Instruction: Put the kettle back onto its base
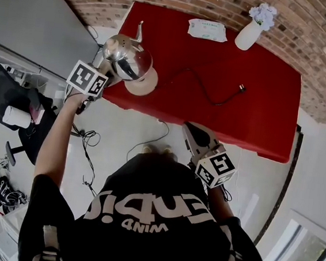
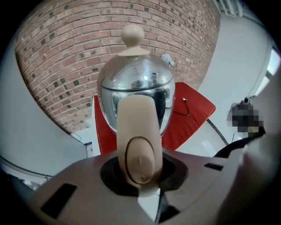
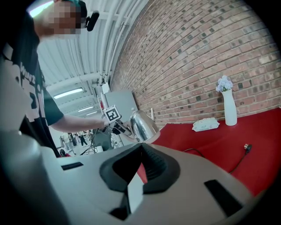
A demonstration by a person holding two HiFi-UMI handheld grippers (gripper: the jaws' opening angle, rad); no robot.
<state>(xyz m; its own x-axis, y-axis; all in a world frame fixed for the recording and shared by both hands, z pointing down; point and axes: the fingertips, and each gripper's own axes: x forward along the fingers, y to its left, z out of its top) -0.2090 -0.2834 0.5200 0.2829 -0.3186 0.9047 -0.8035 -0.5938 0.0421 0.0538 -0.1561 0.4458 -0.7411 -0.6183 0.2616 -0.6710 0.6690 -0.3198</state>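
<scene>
A shiny steel kettle (image 1: 126, 58) with a beige knob and thin spout hangs tilted at the near left corner of the red table (image 1: 258, 108). Its beige round base (image 1: 146, 84) lies just under it; I cannot tell whether the two touch. My left gripper (image 1: 107, 69) is shut on the kettle's beige handle (image 2: 137, 140), which fills the gap between the jaws in the left gripper view, below the kettle body (image 2: 136, 85). My right gripper (image 1: 196, 137) hovers off the table's near edge, shut and holding nothing. In the right gripper view the kettle (image 3: 142, 124) shows at the table's corner.
The base's black cord (image 1: 203, 82) runs across the cloth to a loose plug (image 1: 241, 89). A pack of wipes (image 1: 207, 29) and a white vase with flowers (image 1: 250, 31) stand at the far edge by the brick wall. A black chair (image 1: 4, 96) and floor cables lie at the left.
</scene>
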